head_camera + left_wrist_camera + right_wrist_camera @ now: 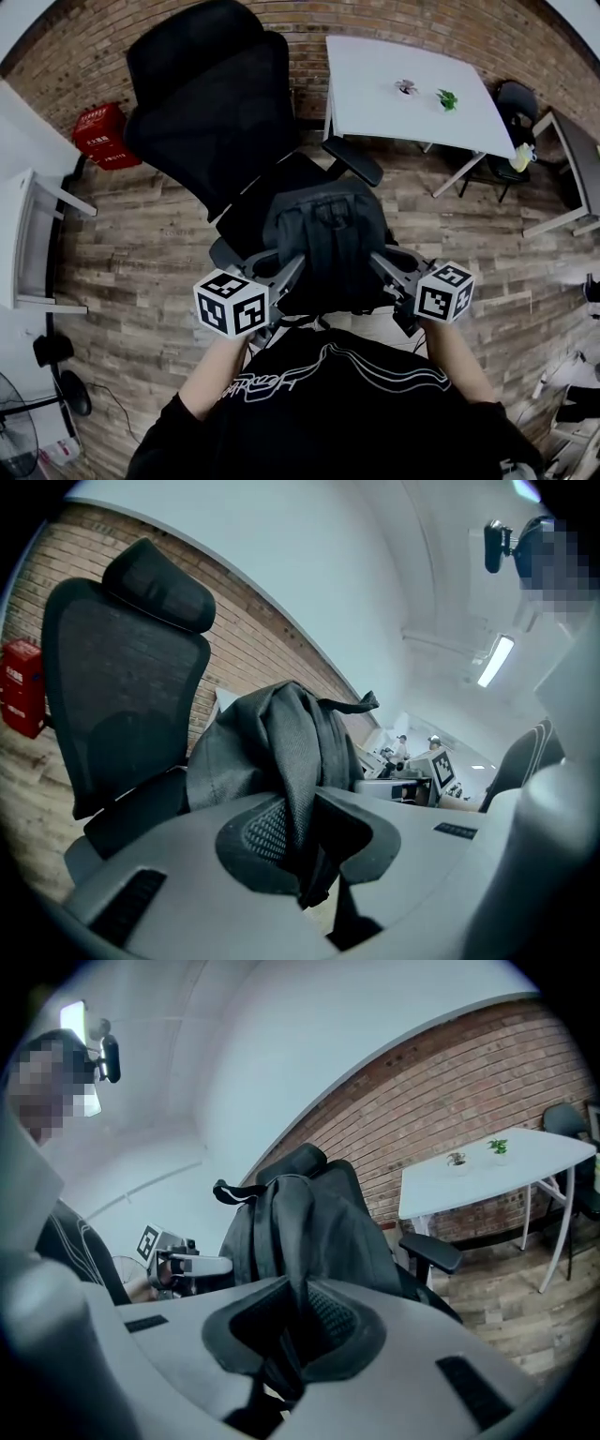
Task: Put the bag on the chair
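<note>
A dark grey backpack (pixel 323 242) hangs between my two grippers, just in front of a black mesh office chair (pixel 211 112) and over its seat. My left gripper (pixel 298 267) is shut on a fold of the bag's left side, seen as grey fabric (pixel 281 761) pinched between the jaws. My right gripper (pixel 377 262) is shut on the bag's right side (pixel 309 1241). The chair's backrest (pixel 122 696) stands to the left in the left gripper view, and its armrest (pixel 429 1252) shows at the right in the right gripper view.
A white table (pixel 412 94) with two small plants stands beyond the chair against the brick wall. A red box (pixel 103 136) sits on the floor at the left. More white furniture (pixel 28 234) lines the left edge, another chair (pixel 516 122) the far right.
</note>
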`<state>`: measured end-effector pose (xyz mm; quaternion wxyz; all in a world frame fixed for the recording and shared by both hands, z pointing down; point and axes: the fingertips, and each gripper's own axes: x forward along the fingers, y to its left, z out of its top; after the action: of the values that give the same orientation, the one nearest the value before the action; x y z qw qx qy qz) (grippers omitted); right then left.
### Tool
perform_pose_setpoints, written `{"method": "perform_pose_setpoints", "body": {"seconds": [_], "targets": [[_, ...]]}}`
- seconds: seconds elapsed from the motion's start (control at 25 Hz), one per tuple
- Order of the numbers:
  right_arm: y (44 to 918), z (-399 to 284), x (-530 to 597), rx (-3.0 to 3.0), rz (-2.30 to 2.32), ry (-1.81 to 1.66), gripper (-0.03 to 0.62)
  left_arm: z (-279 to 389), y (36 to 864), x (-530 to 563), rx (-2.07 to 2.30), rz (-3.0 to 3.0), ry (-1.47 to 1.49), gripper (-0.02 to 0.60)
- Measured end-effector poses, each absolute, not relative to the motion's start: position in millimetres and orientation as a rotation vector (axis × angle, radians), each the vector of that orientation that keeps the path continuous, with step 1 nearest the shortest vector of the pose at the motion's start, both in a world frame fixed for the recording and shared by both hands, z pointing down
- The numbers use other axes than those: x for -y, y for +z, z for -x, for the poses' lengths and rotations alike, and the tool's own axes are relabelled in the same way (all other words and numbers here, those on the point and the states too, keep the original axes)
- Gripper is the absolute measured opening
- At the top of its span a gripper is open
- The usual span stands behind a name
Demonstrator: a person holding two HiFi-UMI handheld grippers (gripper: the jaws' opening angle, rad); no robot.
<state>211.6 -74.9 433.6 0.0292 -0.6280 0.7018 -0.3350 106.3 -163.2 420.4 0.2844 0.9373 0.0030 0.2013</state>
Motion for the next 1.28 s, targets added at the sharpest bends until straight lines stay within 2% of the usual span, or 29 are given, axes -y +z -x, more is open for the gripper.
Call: {"method": "perform_pose_setpoints", "body": {"seconds": [0.36, 1.28], "targets": [[445.5, -231.9, 152.3, -2.268, 1.895, -1.045, 0.038, -119.2, 433.4, 230.6, 0.117, -2.487, 0.529, 0.061], [491.1, -280.6, 318.4, -2.623, 1.426, -1.222, 0.038, -147.4, 472.1, 348.5, 0.687, -2.356, 0.470, 0.061]]}}
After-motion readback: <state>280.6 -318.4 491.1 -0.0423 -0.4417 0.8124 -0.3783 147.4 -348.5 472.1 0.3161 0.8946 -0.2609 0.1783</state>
